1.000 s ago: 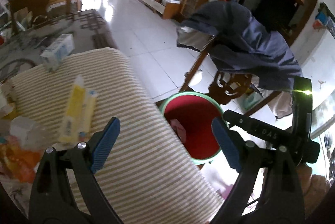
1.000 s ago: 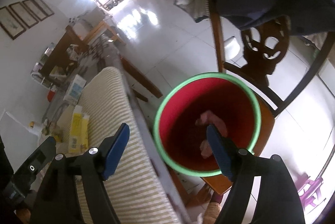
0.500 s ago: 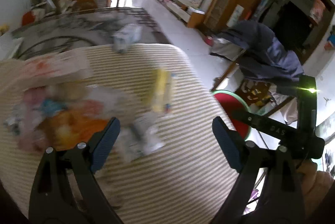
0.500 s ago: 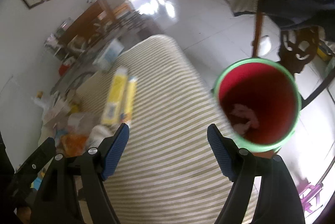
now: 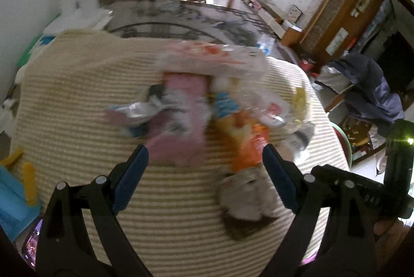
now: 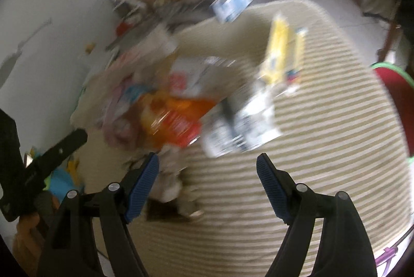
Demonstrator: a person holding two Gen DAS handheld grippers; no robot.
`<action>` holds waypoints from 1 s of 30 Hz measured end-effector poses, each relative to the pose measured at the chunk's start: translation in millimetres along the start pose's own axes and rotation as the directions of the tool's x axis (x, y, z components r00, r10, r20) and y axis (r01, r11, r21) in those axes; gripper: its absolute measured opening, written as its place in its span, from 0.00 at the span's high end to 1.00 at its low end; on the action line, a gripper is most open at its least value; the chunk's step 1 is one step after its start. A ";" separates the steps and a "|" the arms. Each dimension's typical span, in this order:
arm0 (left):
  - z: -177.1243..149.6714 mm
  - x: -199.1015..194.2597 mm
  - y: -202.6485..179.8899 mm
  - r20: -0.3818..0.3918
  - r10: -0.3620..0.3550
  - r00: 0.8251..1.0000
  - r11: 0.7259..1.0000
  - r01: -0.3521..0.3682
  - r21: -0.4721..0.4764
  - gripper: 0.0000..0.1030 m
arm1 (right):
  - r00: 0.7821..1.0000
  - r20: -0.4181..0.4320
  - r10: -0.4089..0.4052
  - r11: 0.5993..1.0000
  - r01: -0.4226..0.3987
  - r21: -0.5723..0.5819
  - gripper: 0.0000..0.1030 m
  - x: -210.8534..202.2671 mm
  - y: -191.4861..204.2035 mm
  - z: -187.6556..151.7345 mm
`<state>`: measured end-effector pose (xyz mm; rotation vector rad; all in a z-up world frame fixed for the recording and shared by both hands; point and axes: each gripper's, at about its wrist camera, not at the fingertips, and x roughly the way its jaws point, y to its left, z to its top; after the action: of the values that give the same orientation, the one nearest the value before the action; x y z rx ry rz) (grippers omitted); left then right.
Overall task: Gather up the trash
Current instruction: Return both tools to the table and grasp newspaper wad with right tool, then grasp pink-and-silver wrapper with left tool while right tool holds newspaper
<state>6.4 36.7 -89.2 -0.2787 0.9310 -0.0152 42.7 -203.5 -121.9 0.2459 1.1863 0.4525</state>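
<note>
Both my grippers, left [image 5: 204, 168] and right [image 6: 207, 171], gape empty above the striped cloth [image 5: 181, 220], ready for picking. Trash pile [image 5: 207, 109] sits mid-frame; the red bin [image 6: 396, 101] waits at the right edge for dropping.

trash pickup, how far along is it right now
Done: the red bin shows only at the frame edge, its inside not visible. In hand: nothing; the left gripper and right gripper are both open and empty above the striped cloth. Left: the whole pile, including the orange wrapper, pink packet, crumpled tissue and yellow box.
</note>
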 end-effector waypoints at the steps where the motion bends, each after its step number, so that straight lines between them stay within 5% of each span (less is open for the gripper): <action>1: -1.8 -0.3 4.7 -0.006 0.005 1.000 1.000 -0.005 -0.005 0.15 | 1.000 -0.019 0.013 1.000 -0.013 -0.007 0.23 6.4 7.4 -0.3; 12: -14.6 -6.1 44.7 -0.027 0.012 1.000 0.997 -0.014 -0.070 0.15 | 0.984 -0.172 0.047 0.995 -0.061 -0.081 0.18 70.7 56.9 -6.6; 16: -13.1 -2.3 48.8 -0.035 0.002 0.999 0.996 -0.006 -0.091 0.15 | 0.985 -0.169 0.031 0.995 -0.047 -0.089 0.53 71.6 54.5 -8.7; 30: 22.7 58.8 30.3 -0.095 -0.018 0.995 0.997 0.011 -0.076 0.15 | 0.999 -0.037 0.027 0.997 -0.029 -0.070 0.57 32.1 34.4 -11.2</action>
<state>56.3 63.3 -130.2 -0.3567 1.0259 -0.0066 34.6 -158.7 -138.4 0.1948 1.2007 0.5242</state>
